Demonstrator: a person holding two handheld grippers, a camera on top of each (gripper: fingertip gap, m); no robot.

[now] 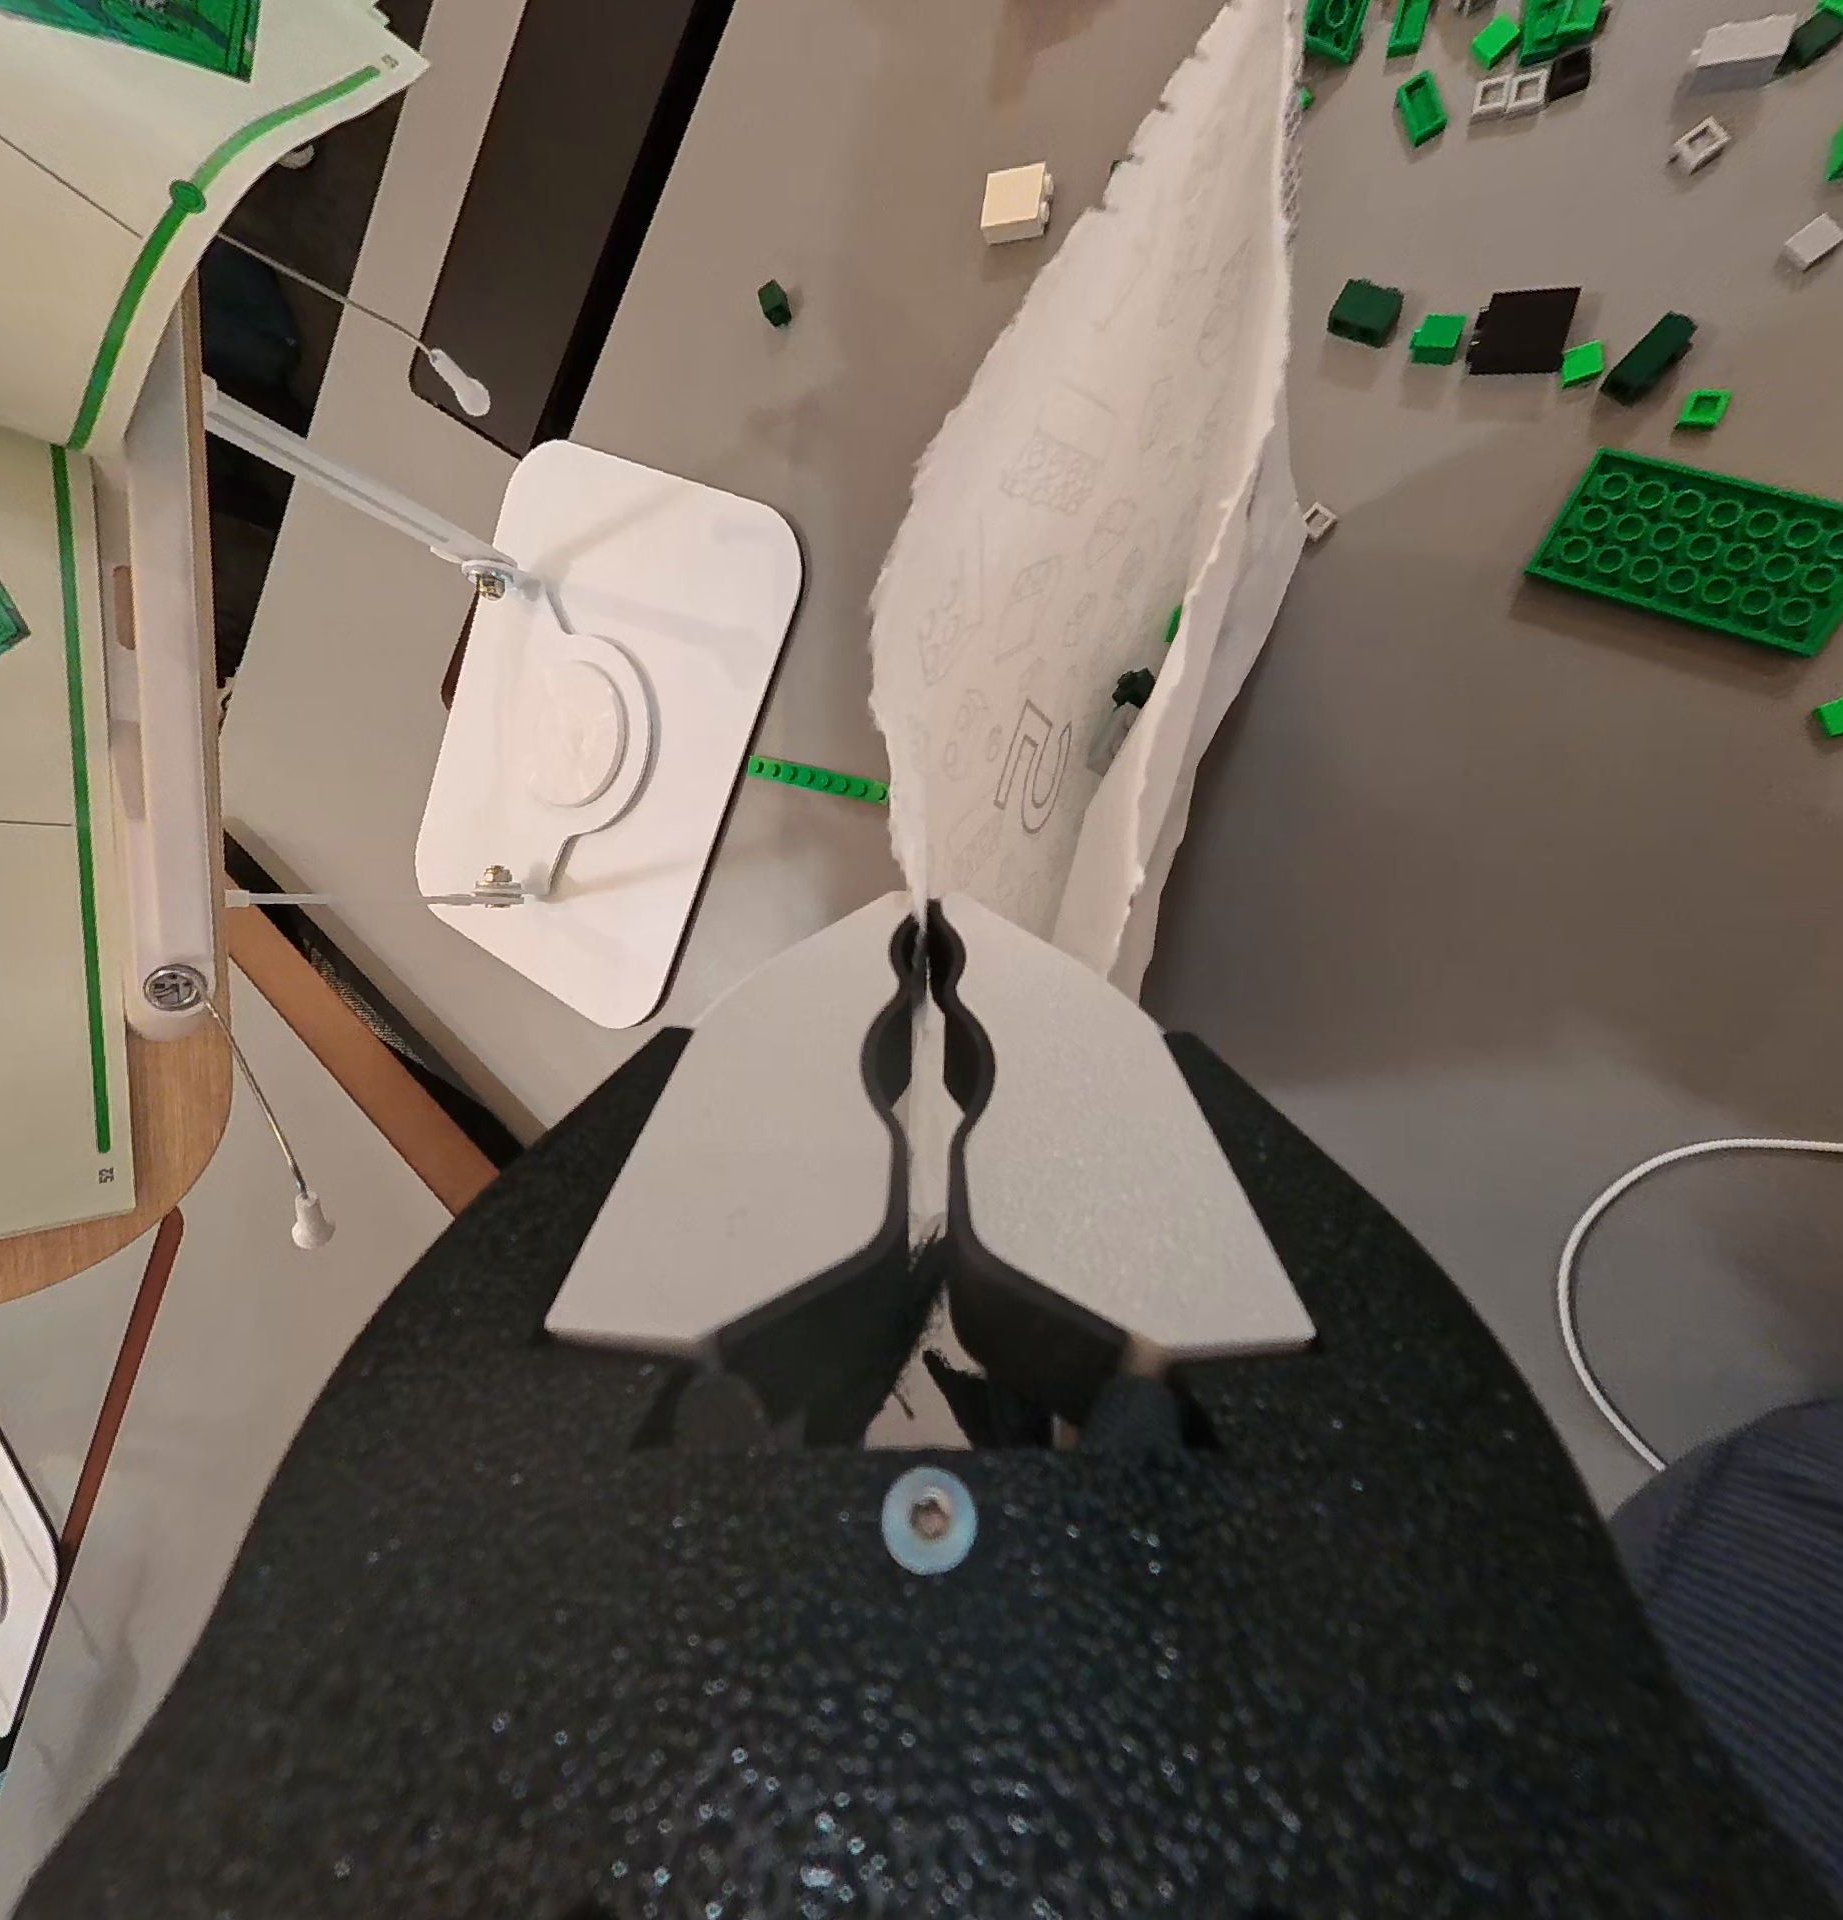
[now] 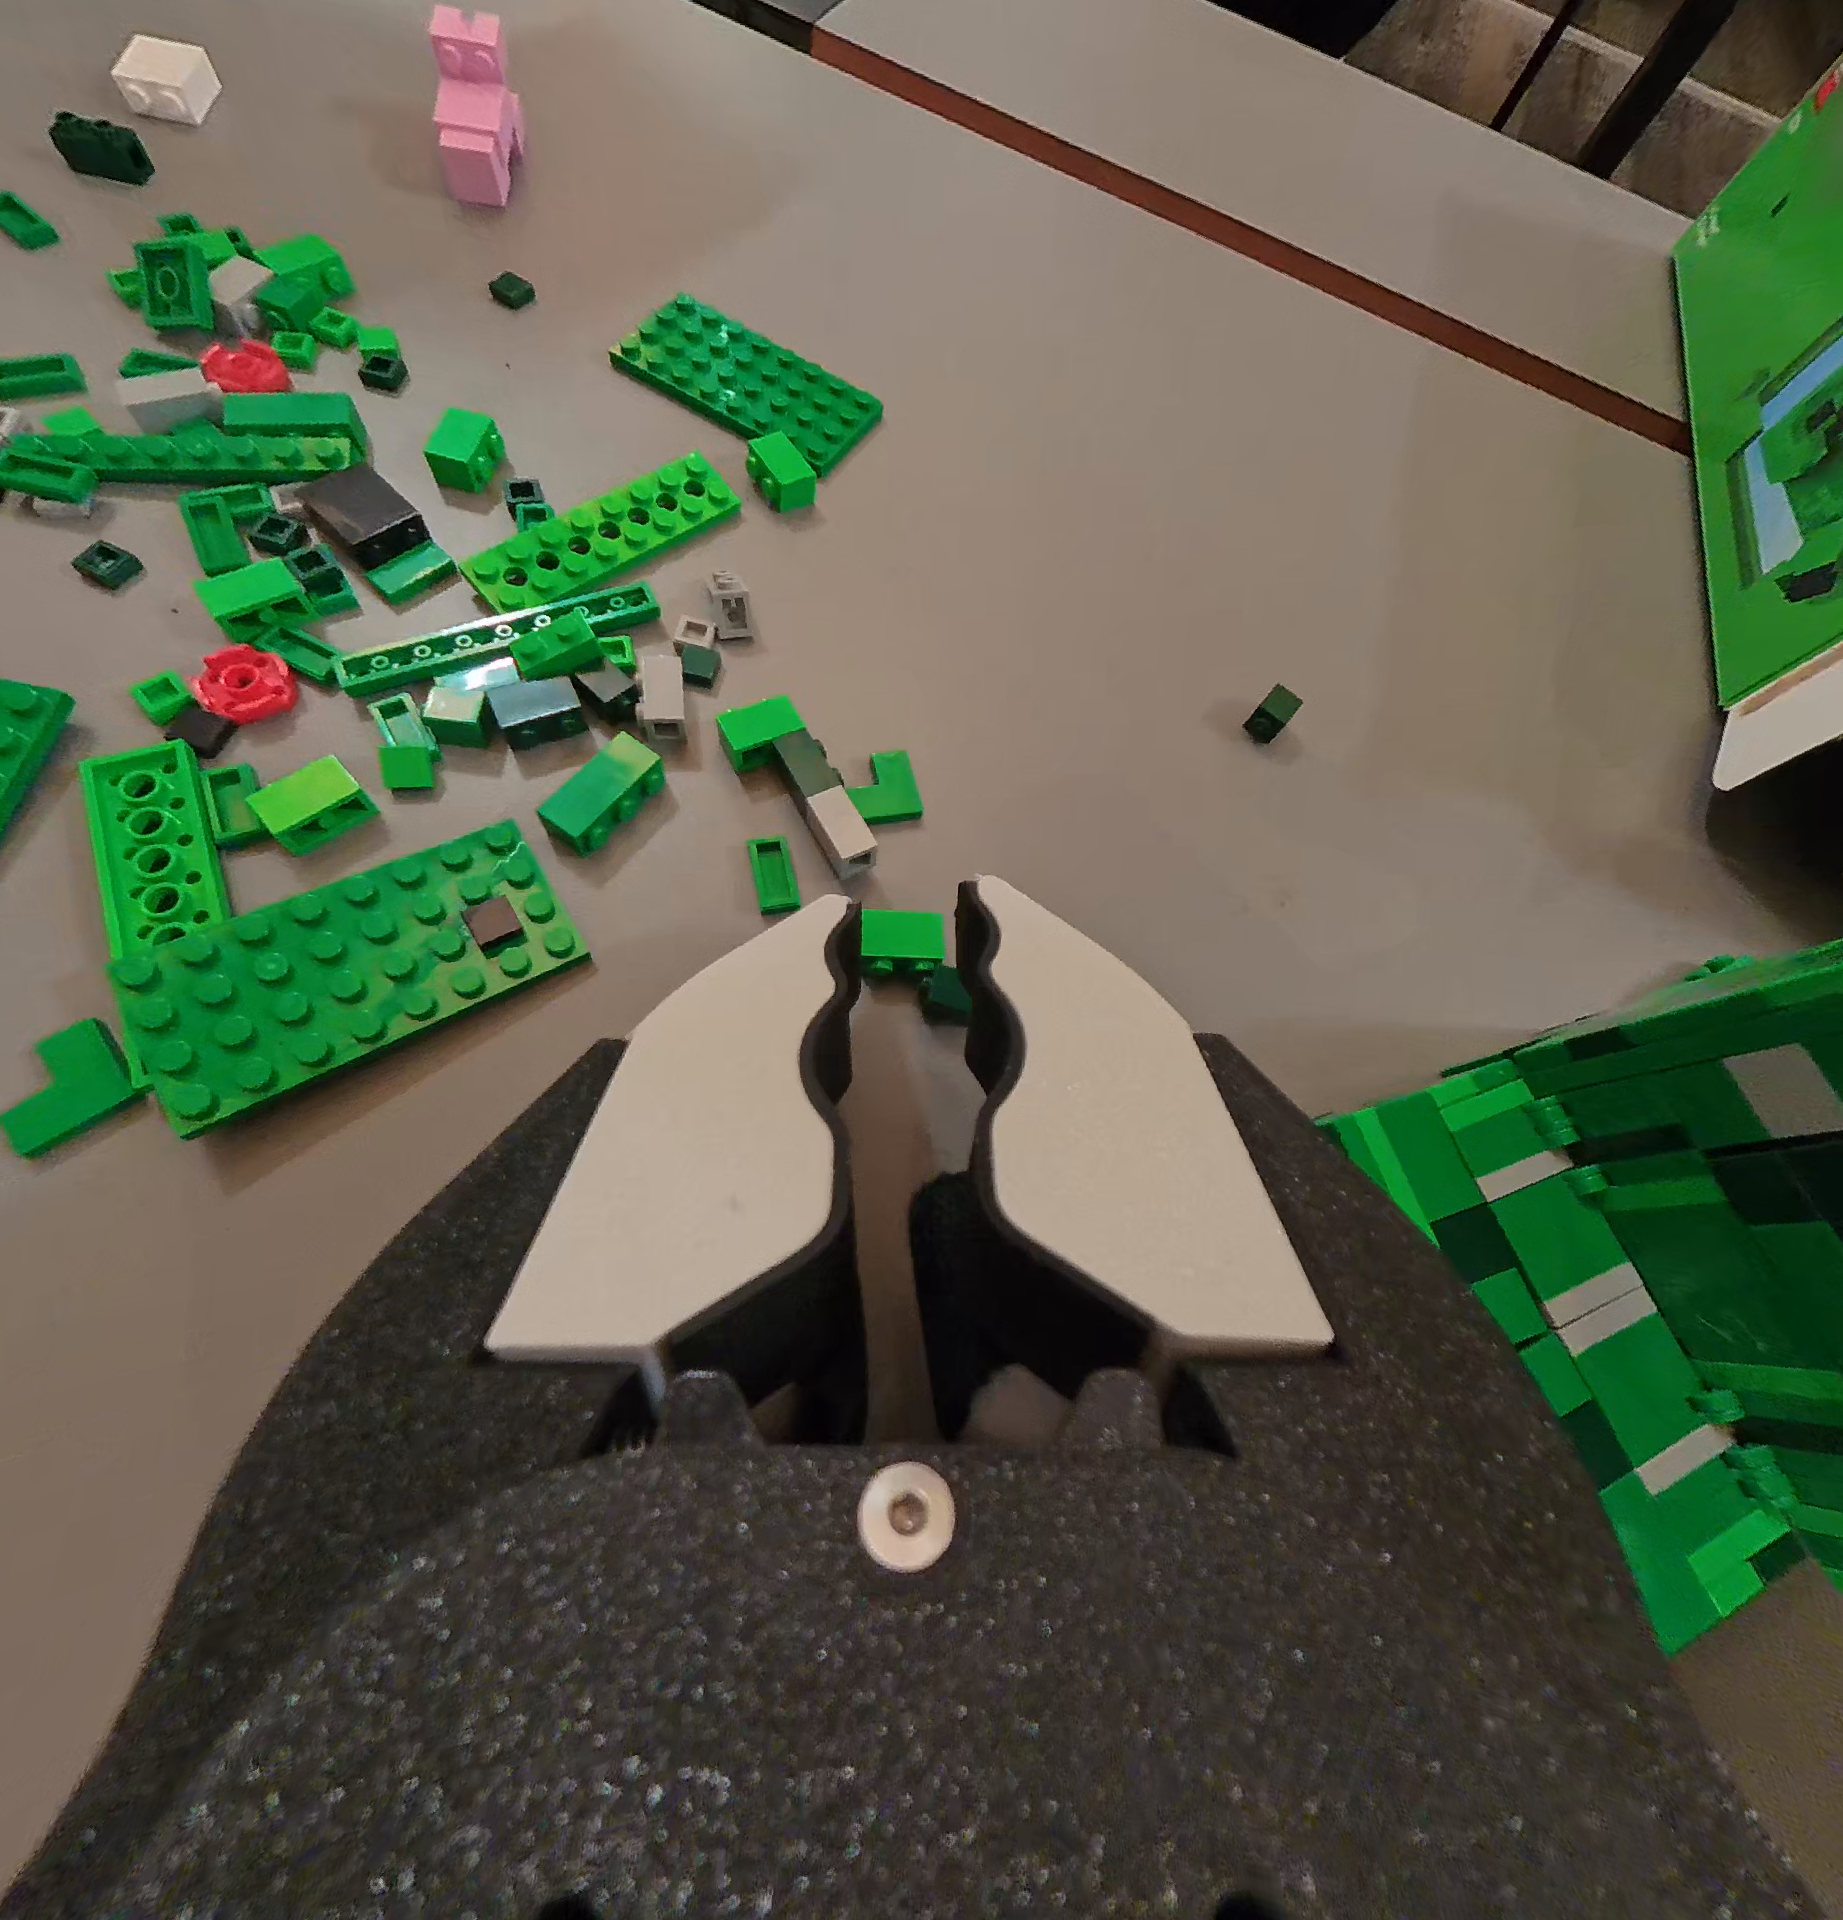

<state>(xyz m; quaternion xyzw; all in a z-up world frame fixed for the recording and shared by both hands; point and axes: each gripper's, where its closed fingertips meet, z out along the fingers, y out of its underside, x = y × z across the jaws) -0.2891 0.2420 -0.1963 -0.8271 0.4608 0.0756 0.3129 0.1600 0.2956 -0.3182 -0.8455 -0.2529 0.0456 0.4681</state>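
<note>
Both views are showing even, moderately bright indoor light from overhead; shadows under the loose bricks are lying soft and short on the grey bench. Glare is catching the glossy studded plate and the white stand base. Wide-angle distortion is bending straight lines near the frame edges, as with the bench seam. The green build at right is looking stretched and slightly soft. The black claw housing is reading grainy and underexposed along both bottom edges.
</note>
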